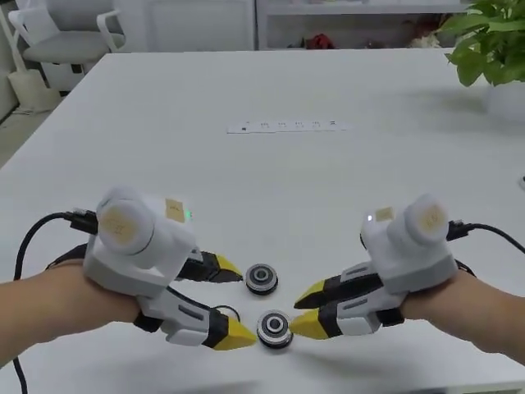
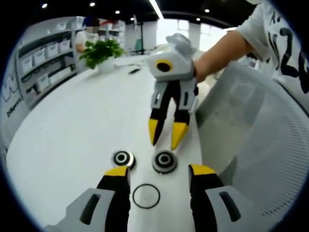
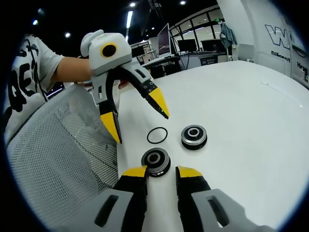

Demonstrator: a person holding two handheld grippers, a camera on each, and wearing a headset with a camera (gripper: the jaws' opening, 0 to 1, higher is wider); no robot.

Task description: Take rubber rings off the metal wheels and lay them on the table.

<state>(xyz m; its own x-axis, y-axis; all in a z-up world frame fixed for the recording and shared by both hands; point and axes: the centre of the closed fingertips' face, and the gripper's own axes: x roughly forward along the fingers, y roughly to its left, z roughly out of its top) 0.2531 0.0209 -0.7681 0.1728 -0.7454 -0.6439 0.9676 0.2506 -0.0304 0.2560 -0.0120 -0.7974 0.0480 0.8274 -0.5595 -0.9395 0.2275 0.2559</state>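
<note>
One rubber ring (image 2: 146, 196) lay loose on the white counter (image 1: 271, 164), between the spread jaws of the left hand-held gripper (image 1: 236, 300) — wide open, holding nothing. Just beside the ring sat the nearer metal wheel (image 3: 155, 162), right at the tips of the right hand-held gripper (image 1: 297, 310), whose jaws stood slightly apart and empty. The farther metal wheel (image 3: 194, 137) sat close by — not touching the nearer one.

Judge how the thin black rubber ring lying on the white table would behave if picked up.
The thin black rubber ring is a slim hoop, so probably floppy and very light. Lying flat on the white table, it seems unlikely to roll, though perhaps awkward to pinch.
</note>
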